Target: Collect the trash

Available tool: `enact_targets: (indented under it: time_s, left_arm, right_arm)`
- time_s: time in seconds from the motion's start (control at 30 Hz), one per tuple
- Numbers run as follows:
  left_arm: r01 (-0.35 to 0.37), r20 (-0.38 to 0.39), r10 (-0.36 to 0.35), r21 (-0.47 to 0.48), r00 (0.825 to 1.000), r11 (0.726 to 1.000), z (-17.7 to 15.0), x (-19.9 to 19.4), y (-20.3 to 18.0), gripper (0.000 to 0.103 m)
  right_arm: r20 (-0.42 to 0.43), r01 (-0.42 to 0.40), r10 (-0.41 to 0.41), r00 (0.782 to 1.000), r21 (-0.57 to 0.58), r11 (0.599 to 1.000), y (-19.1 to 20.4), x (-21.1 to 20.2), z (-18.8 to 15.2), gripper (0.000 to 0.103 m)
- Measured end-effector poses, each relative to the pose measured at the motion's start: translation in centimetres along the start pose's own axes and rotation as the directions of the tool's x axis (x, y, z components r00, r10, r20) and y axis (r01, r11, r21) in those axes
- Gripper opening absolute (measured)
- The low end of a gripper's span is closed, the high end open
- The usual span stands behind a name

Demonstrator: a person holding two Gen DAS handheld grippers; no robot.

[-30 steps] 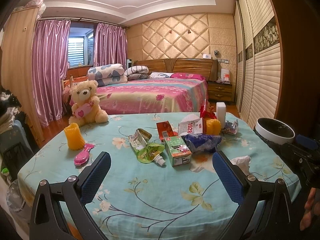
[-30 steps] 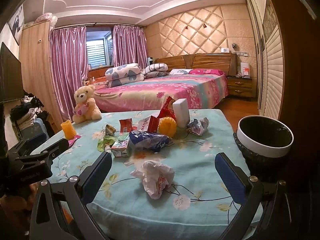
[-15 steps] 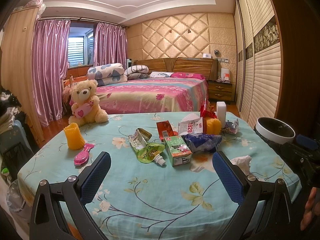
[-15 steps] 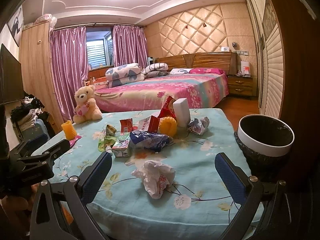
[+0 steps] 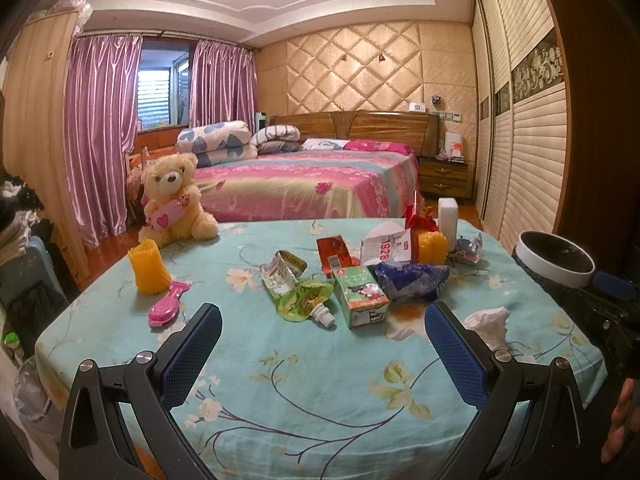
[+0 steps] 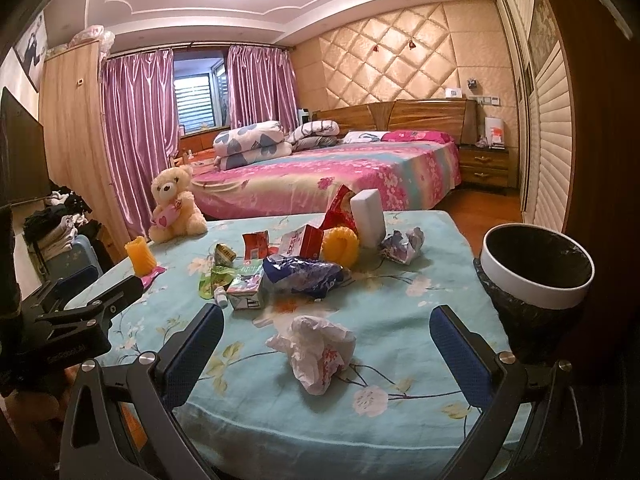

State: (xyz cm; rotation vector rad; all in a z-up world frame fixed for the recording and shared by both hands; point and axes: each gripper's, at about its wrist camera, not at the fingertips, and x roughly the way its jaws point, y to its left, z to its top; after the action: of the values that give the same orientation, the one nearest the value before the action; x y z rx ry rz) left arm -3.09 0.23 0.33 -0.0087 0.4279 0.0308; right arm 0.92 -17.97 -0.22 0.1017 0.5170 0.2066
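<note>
Trash lies on a table with a teal floral cloth [image 5: 312,392]. In the left wrist view a green juice carton [image 5: 360,294], a green spout pouch [image 5: 306,300], a blue plastic bag [image 5: 412,280] and a crumpled white tissue [image 5: 488,320] sit mid-table. My left gripper [image 5: 320,332] hovers open over the near cloth, short of the pouch. My right gripper [image 6: 326,340] is open, with a crumpled white bag [image 6: 316,350] between and just beyond its fingers. A white-rimmed bin [image 6: 536,268] with a black liner stands right of the table.
A teddy bear [image 5: 176,200], an orange cup [image 5: 148,266] and a pink brush [image 5: 166,308] stand at the table's left. A white box [image 6: 368,218], an orange roll [image 6: 340,246], red wrappers and crumpled foil [image 6: 402,240] lie farther back. A bed stands behind.
</note>
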Motion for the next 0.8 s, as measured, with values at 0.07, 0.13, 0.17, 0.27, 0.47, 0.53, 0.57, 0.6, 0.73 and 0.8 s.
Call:
enact_targets:
  time_s: [0.07,0.13,0.17,0.27,0.47,0.53,0.57,0.6,0.73,0.8]
  left_arm:
    - [0.004,-0.023,-0.004,-0.019,1.000,1.000,0.0,0.4,0.4,0.102]
    - [-0.005,-0.052,0.003,-0.036,0.999,0.999,0.0,1.3,0.9,0.102]
    - [-0.009,-0.062,0.007,-0.041,0.998,0.999,0.0,1.6,1.0,0.101]
    - [-0.017,-0.093,0.012,-0.056,0.996,0.998,0.1,2.7,1.6,0.101]
    - [-0.005,-0.133,0.000,-0.033,0.991,0.999,0.3,4.9,1.0,0.096]
    - [0.005,-0.146,-0.008,-0.020,0.989,1.000,0.4,5.9,0.9,0.096]
    - [0.010,-0.151,-0.012,-0.017,0.989,1.000,0.4,6.4,0.9,0.095]
    - [0.016,-0.159,-0.018,-0.017,0.987,1.000,0.4,6.9,0.9,0.095]
    - [0.037,-0.198,-0.039,-0.014,0.979,0.999,0.6,9.1,0.6,0.094]
    - [0.042,-0.214,-0.043,-0.011,0.976,0.999,0.8,10.3,0.4,0.094]
  right_arm:
    - [-0.013,-0.004,0.004,1.000,0.008,1.000,-0.1,0.3,-0.1,0.103]
    - [-0.026,-0.006,0.006,1.000,0.014,1.000,-0.2,0.6,-0.2,0.103]
    - [-0.032,-0.009,0.009,0.999,0.018,1.000,-0.3,0.7,-0.3,0.103]
    - [-0.057,-0.017,0.019,0.998,0.036,0.999,-0.6,1.3,-0.6,0.103]
    - [-0.126,-0.041,0.048,0.991,0.059,0.997,-0.9,3.2,-1.3,0.102]
    - [-0.158,-0.056,0.066,0.985,0.068,0.996,-1.0,4.1,-1.7,0.099]
    - [-0.169,-0.060,0.071,0.983,0.070,0.996,-1.1,4.4,-1.9,0.096]
    - [-0.185,-0.066,0.079,0.980,0.073,0.995,-1.1,4.8,-2.1,0.094]
    - [-0.242,-0.095,0.117,0.963,0.102,0.990,-1.4,6.4,-2.8,0.092]
    - [-0.259,-0.097,0.122,0.958,0.109,0.989,-1.5,7.1,-3.0,0.092]
